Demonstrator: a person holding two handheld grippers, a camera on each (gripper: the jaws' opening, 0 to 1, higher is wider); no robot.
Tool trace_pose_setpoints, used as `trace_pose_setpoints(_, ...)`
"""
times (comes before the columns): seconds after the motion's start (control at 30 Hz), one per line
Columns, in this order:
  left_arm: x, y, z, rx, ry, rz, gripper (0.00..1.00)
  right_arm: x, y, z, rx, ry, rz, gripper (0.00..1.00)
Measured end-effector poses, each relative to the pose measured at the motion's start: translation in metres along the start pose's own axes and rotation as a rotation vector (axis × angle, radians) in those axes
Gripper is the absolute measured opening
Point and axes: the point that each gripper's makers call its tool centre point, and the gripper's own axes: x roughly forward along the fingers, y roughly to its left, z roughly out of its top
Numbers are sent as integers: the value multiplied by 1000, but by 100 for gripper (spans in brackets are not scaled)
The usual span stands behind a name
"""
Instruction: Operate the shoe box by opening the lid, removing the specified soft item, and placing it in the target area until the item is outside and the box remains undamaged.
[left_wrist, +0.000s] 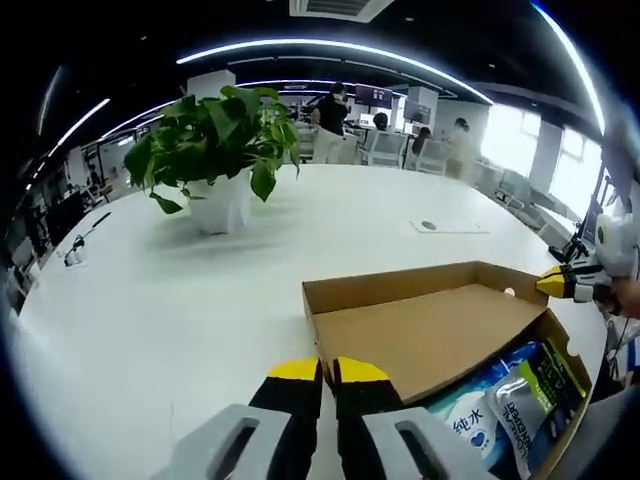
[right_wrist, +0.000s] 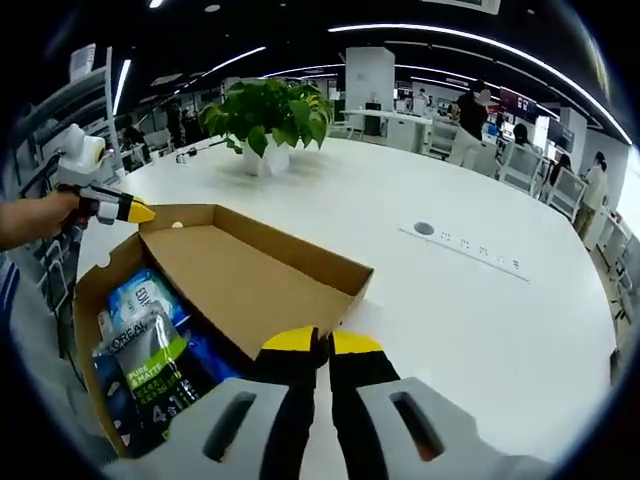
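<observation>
A brown cardboard shoe box (left_wrist: 568, 415) (right_wrist: 88, 300) lies on the white table with its lid (left_wrist: 420, 335) (right_wrist: 240, 275) swung open, inside face up. Soft packs lie in the box: a blue-white one (left_wrist: 478, 422) (right_wrist: 148, 298) and a green-black one (left_wrist: 535, 395) (right_wrist: 150, 370). My left gripper (left_wrist: 328, 370) is shut with nothing between its yellow tips, just short of the lid's near corner; in the right gripper view it (right_wrist: 128, 210) points at the box's far corner. My right gripper (right_wrist: 322, 342) is shut by the lid's edge and appears beyond the box (left_wrist: 565, 283).
A potted green plant (left_wrist: 215, 150) (right_wrist: 270, 115) stands farther back on the wide white table (left_wrist: 150, 300) (right_wrist: 480, 320). A flat socket plate (left_wrist: 445, 227) (right_wrist: 465, 245) is set in the tabletop. People (left_wrist: 330, 115) (right_wrist: 470, 120) and desks stand in the background.
</observation>
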Motion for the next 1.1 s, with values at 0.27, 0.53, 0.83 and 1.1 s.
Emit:
trace_pose_setpoints(0.27, -3, -1, 1, 7, 5, 7, 4, -3, 2, 1, -17, 1, 1, 6)
trace_pose_setpoints(0.53, -14, -3, 4, 31, -4, 14, 6, -12, 6, 3, -3, -16, 13, 25)
trace_pose_setpoints(0.83, -39, -16, 2, 34, -33, 3, 17, -36, 21, 1, -32, -33, 71, 41)
trace_pose_setpoints(1.1, -57, -37, -4, 57, -36, -50, 22, -55, 27, -1, -55, -50, 95, 46)
